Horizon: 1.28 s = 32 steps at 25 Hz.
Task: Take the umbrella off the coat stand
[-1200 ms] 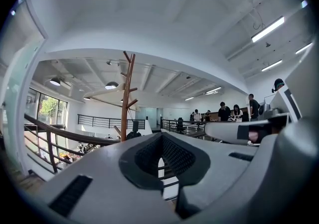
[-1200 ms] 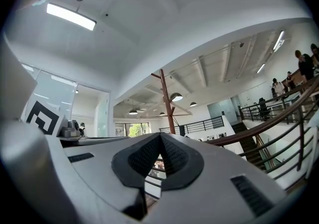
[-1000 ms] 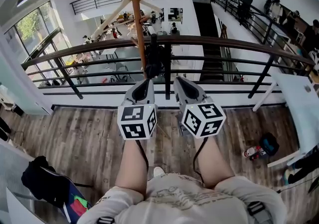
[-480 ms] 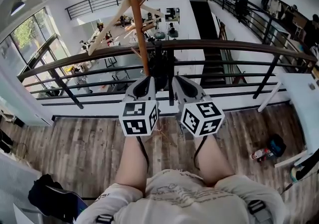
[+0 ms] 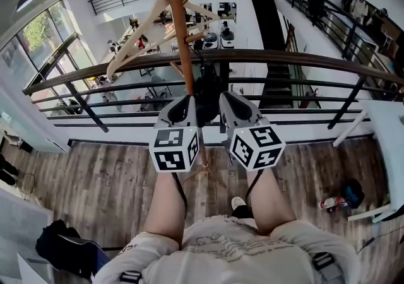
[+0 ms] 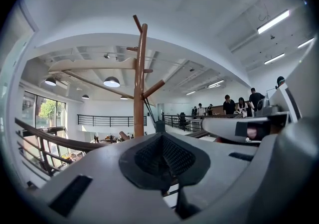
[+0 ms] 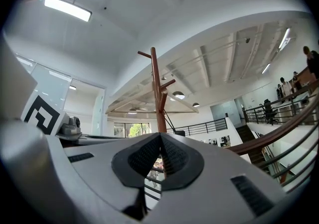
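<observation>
The brown wooden coat stand (image 5: 180, 30) rises just in front of the railing, its pegs branching near the top. A folded black umbrella (image 5: 207, 90) hangs from it beside the pole, right ahead of both grippers. My left gripper (image 5: 183, 107) and right gripper (image 5: 228, 105) are held side by side, pointing level at the umbrella, a little short of it. Both are shut with nothing between the pads. In the left gripper view the stand (image 6: 139, 83) stands beyond the shut gripper (image 6: 162, 136). The right gripper view shows the stand (image 7: 157, 93) above its shut gripper (image 7: 160, 136).
A dark metal railing (image 5: 284, 57) runs across just behind the stand, with a drop to a lower floor beyond. A white table (image 5: 388, 125) stands at the right. A red bottle (image 5: 329, 203) and dark bag (image 5: 352, 192) lie on the wooden floor, with dark clothing (image 5: 66, 252) at lower left.
The person has stepped forward: stand, umbrella and railing are nearer. Both grippers stayed shut and side by side, closing on the umbrella.
</observation>
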Tool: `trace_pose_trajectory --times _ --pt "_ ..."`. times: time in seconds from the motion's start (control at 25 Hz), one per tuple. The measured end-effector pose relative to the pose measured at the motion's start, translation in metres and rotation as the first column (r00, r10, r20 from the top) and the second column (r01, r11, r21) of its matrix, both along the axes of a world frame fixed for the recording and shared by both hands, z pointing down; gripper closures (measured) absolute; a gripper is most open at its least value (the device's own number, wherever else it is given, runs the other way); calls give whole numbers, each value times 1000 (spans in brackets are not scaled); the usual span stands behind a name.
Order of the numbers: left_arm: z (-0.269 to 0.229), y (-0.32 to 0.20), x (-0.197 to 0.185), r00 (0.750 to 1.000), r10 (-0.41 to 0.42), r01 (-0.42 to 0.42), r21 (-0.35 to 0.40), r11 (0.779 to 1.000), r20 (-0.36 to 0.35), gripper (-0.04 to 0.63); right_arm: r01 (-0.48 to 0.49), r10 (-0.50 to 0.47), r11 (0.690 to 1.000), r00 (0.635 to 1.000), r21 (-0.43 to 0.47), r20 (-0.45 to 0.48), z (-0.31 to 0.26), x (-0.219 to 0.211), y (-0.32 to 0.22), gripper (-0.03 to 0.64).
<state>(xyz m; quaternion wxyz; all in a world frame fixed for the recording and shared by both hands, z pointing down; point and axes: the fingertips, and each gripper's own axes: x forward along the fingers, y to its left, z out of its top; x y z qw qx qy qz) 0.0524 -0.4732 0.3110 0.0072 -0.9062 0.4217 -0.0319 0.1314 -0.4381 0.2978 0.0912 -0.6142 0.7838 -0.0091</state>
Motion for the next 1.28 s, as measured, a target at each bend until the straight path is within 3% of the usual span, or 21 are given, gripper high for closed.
trace_pose_trajectory --times 0.16,0.32,0.52,0.68,0.76,0.88,1.28 --pt "-6 -24 12 999 -34 34 -5 999 -12 591 50 -49 999 998 7 -26 -10 14 -34 614" --pt "-12 -57 18 997 -56 55 -18 998 -54 591 99 -98 995 990 6 -106 -15 12 -75 614" --pt "-18 -84 17 992 -117 118 3 993 -51 591 170 -162 985 968 26 -193 -24 10 -108 614" --pt "-14 -101 12 986 -162 162 3 987 -45 591 284 -266 959 912 13 -311 -24 4 -130 605" --pt "-14 -106 12 983 -180 180 2 984 -43 591 337 -319 941 868 -21 -380 -22 0 -139 550" --pt "-15 -113 13 978 -204 205 -2 979 -44 591 323 -306 945 826 -47 -474 -19 2 -154 514" --pt "-4 -118 -6 963 -267 266 -19 964 -46 591 211 -188 977 744 -42 -641 -13 -12 -181 513"
